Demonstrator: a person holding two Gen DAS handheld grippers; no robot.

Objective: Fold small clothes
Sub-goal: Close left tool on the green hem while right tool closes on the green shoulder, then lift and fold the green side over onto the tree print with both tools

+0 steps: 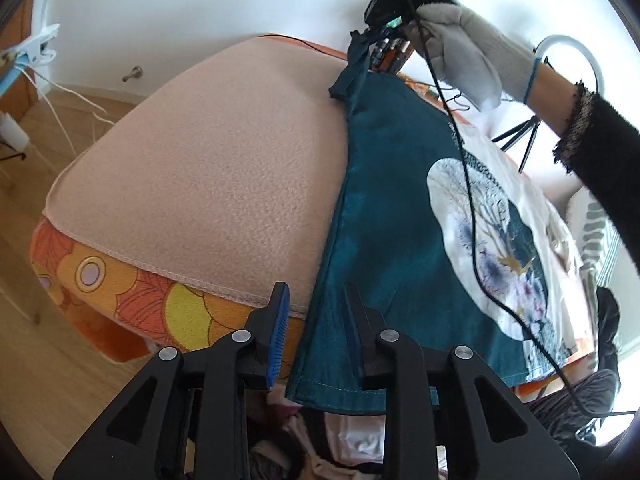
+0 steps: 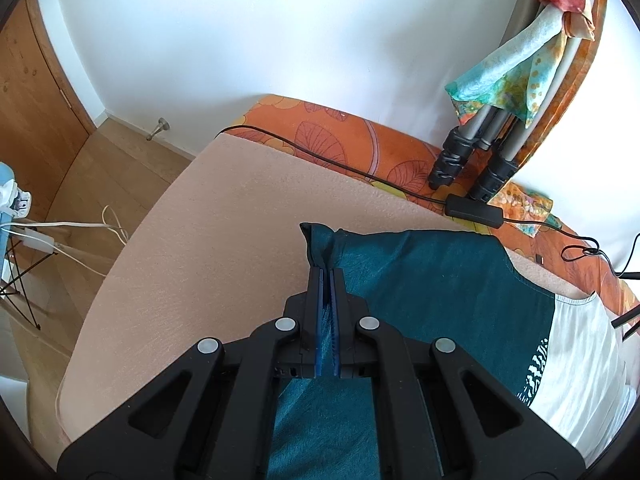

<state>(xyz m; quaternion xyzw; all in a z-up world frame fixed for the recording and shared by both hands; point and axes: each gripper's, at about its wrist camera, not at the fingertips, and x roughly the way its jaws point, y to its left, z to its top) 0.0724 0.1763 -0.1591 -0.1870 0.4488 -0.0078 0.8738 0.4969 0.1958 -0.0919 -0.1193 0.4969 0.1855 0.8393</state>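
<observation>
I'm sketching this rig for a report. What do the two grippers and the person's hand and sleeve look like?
Both grippers, the left gripper and the right gripper, are black angular linkages with silver pivot pins and blue ribbed pads. The hand wears a grey knit glove with blue cuff trim; the sleeve is black and fuzzy.

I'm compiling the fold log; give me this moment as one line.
step: lifting corner | right gripper: shut on teal shirt corner | left gripper: open, astride shirt hem | surface: pink blanket
</observation>
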